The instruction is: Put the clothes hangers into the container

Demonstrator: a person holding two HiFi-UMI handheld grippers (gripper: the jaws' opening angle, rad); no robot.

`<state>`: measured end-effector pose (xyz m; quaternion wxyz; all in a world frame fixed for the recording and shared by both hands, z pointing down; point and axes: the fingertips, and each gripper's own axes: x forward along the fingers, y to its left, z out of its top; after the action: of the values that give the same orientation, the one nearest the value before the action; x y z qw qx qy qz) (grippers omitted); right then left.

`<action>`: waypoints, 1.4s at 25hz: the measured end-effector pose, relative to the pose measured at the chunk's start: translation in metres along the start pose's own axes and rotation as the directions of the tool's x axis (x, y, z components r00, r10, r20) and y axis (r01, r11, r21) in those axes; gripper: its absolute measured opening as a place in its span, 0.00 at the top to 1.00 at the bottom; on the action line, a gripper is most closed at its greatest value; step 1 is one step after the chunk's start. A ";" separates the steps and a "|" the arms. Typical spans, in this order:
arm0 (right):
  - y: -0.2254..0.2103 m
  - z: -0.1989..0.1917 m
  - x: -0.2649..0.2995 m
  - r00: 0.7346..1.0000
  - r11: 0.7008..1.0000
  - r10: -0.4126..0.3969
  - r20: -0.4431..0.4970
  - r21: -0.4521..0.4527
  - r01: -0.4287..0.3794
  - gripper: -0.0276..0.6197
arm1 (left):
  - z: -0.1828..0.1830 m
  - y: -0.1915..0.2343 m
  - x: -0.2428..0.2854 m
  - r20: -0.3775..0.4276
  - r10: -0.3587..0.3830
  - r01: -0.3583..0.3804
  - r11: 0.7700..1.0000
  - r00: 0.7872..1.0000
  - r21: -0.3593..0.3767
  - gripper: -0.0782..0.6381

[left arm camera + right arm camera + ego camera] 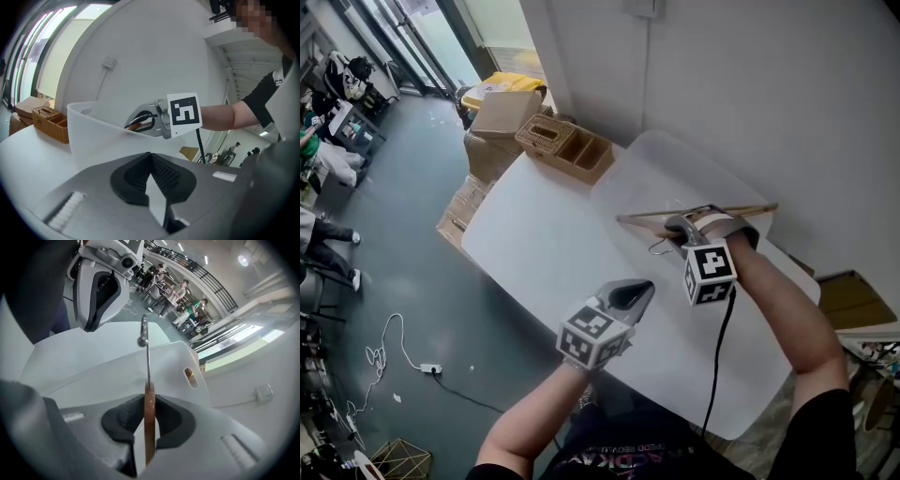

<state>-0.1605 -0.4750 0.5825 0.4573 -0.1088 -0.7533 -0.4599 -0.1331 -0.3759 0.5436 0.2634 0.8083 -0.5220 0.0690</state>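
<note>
A wooden clothes hanger [675, 214] with a metal hook lies level over the translucent white container [628, 159] at the table's far right. My right gripper [680, 231] is shut on it near the hook. In the right gripper view the wooden bar [149, 413] stands edge-on between the pads, and the hook [144, 333] points away over the container [178, 364]. My left gripper [633, 292] hovers above the white table in front of the container, shut on nothing. In the left gripper view its jaws [151, 161] face the container wall [93, 136] and the right gripper [145, 123].
A wicker basket [564, 145] sits at the table's far corner, with cardboard boxes [502, 117] on the floor behind it. A white wall runs close along the container's right side. Cables [389, 352] lie on the floor at the left.
</note>
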 end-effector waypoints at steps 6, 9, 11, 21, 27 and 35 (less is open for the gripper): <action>0.008 -0.006 0.000 1.000 1.000 -0.001 -0.032 -0.013 0.000 0.82 | -0.003 -0.005 -0.004 -0.002 -0.009 0.009 1.000 1.000 0.010 0.88; 0.009 -0.011 -0.007 0.999 1.000 -0.011 -0.051 -0.019 0.010 0.82 | -0.003 -0.009 -0.007 0.000 -0.013 0.013 1.000 1.000 0.015 0.88; 0.009 -0.012 -0.014 0.998 1.000 -0.018 -0.056 -0.016 0.017 0.82 | -0.003 -0.011 -0.010 0.002 -0.016 0.016 1.000 1.000 0.019 0.88; 0.003 -0.010 -0.075 0.987 0.983 -0.142 -0.069 0.107 0.149 0.82 | -0.003 -0.032 -0.028 0.018 -0.053 0.052 0.997 0.998 0.054 0.88; 0.005 0.016 -0.123 0.970 0.916 -0.239 -0.042 0.322 0.240 0.95 | -0.004 -0.053 -0.049 0.022 -0.091 0.089 0.993 0.996 0.084 0.88; 0.033 0.077 -0.177 0.920 0.558 -0.378 0.106 0.819 0.135 0.95 | -0.016 -0.080 -0.089 0.027 -0.141 0.137 0.984 0.990 0.112 0.88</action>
<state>-0.0880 -0.3498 0.4507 0.2774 0.1574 -0.9405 -0.1171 -0.0994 -0.2707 0.4950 0.2137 0.8570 -0.4644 0.0649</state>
